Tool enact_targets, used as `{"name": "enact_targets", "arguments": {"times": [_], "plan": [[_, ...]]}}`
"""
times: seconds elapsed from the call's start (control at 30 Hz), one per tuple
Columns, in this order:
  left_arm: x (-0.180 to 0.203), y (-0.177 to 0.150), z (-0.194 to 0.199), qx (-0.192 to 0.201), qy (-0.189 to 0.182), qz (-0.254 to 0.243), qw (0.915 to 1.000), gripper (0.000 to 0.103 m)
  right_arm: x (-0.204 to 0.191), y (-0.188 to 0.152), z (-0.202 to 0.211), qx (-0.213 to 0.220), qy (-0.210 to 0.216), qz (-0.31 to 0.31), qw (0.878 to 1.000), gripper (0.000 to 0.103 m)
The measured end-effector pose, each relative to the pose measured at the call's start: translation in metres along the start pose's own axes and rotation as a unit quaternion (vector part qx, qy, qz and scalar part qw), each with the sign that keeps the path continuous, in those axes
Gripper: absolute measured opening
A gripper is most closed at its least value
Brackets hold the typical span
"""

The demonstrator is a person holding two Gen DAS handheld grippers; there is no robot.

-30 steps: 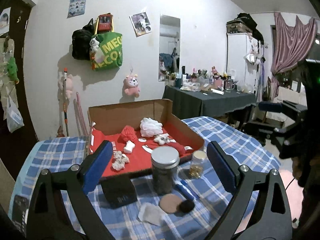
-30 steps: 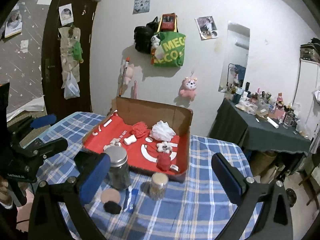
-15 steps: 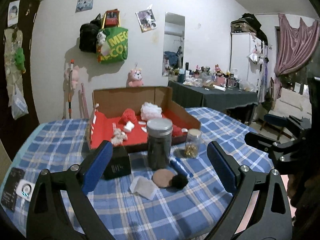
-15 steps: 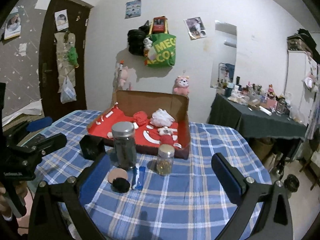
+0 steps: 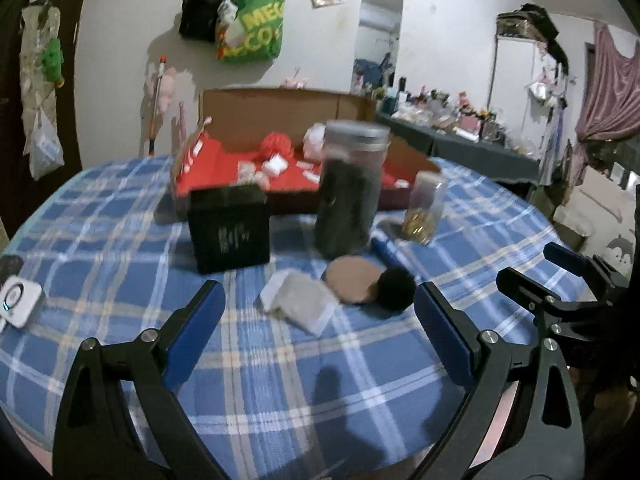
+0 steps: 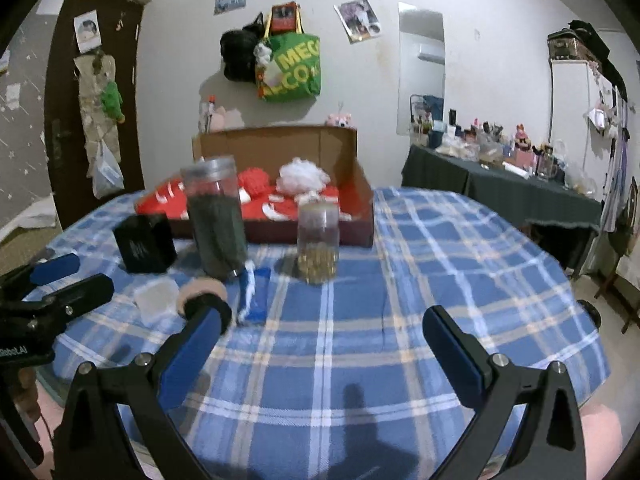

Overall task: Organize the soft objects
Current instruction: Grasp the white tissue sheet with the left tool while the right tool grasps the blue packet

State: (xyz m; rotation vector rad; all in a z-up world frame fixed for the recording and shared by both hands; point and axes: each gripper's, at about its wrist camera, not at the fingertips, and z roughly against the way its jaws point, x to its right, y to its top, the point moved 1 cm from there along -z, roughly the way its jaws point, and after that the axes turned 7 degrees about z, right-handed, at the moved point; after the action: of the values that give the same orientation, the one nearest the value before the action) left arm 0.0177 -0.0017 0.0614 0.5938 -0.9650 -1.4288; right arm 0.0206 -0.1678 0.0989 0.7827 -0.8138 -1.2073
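Note:
On the blue plaid table lie a round tan puff (image 5: 352,285), a black pompom (image 5: 396,289) and a pale square pad (image 5: 298,303), just beyond my left gripper (image 5: 318,332), which is open and empty. My right gripper (image 6: 320,336) is also open and empty, low over the cloth; the black pompom (image 6: 206,308) sits behind its left finger. A cardboard box (image 5: 280,120) with red lining holds a red pompom (image 5: 277,146) and a white fluffy ball (image 6: 304,176).
A tall dark jar (image 5: 350,188), a small glass jar (image 5: 424,210), a black box (image 5: 229,228) and a blue packet (image 6: 254,294) stand between the soft items and the cardboard box. A white device (image 5: 16,300) lies at the left edge. A dark side table (image 6: 500,184) is at the right.
Both grippers have dropped lower and drawn back toward the table's near edge, so the jars and soft items now look nearer and taller. Both stay open and empty.

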Motion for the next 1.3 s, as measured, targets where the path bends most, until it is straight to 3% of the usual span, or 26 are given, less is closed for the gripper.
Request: {"name": "enact_targets", "arguments": {"times": [0.33,0.6,0.9,1.1,1.17,1.3], "plan": [[-0.009,-0.012,-0.022,-0.030,0.004,0.012,0.9995,0.097,-0.007,-0.024,-0.028,-0.036,0.019,-0.015,0.999,0.103],[-0.013,-0.002,-0.032,-0.046,-0.002,0.009,0.9989,0.097,-0.003,-0.015,-0.037,-0.047,0.034,-0.022,0.998,0.103],[-0.020,0.010,-0.058,-0.106,-0.015,-0.021,0.9940,0.096,-0.006,0.008,-0.065,-0.077,0.077,-0.018,0.994,0.102],[-0.024,0.012,-0.077,-0.145,-0.027,-0.036,0.9884,0.071,-0.019,0.020,-0.100,-0.123,0.106,-0.002,0.987,0.079],[-0.024,0.012,-0.082,-0.154,-0.035,-0.038,0.9867,0.058,-0.019,0.022,-0.110,-0.137,0.120,-0.009,0.983,0.067],[-0.021,0.010,-0.083,-0.151,-0.046,-0.056,0.9858,0.040,-0.023,0.022,-0.124,-0.160,0.134,-0.002,0.978,0.048]]}}
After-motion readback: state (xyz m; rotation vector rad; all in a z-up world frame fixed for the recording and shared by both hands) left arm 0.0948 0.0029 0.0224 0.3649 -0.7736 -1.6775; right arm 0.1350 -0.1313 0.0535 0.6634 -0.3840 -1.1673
